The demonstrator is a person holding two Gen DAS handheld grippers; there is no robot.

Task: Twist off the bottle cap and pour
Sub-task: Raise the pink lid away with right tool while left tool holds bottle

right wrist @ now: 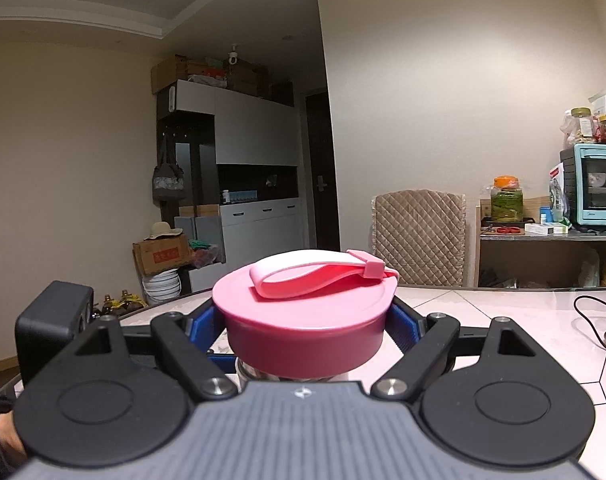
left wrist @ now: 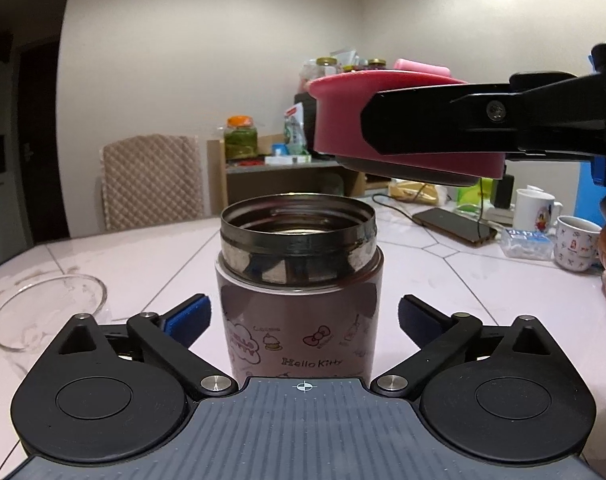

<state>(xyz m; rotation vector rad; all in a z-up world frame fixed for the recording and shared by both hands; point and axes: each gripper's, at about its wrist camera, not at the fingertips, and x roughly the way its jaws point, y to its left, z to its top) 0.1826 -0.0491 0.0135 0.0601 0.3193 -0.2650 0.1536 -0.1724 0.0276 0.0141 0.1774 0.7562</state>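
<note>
The Hello Kitty flask (left wrist: pixel 299 320) is standing upright on the pale tiled table (left wrist: pixel 443 276), its steel mouth uncovered and showing the threaded rim, and everything else is best placed from it. The left gripper (left wrist: pixel 303 316) is sitting at the flask's near side with its blue-padded fingers (left wrist: pixel 191 316) spread wide on either flank of the body, a gap showing between each pad and the flask wall, so nothing is being gripped there. Above the flask and off to its right, the pink cap (left wrist: pixel 403 128) is hanging clear of the rim, tilted slightly, with the right gripper (right wrist: pixel 307 328) clamping it; in the right wrist view its blue pads (right wrist: pixel 203 324) are pressing on opposite sides of the cap's wall, and the cap's folded pink strap (right wrist: pixel 311 276) is lying across its top. A sliver of the flask's steel rim is showing just under the cap in that view. Left of the flask, on the table, an empty clear glass bowl (left wrist: pixel 47 312) is resting. Beyond the flask, to its right, a dark phone (left wrist: pixel 455 224) with a cable is lying flat, and further right two white mugs (left wrist: pixel 575 248) are standing. Behind the flask a quilted chair back (left wrist: pixel 151 180) is showing at the table's far edge.
</note>
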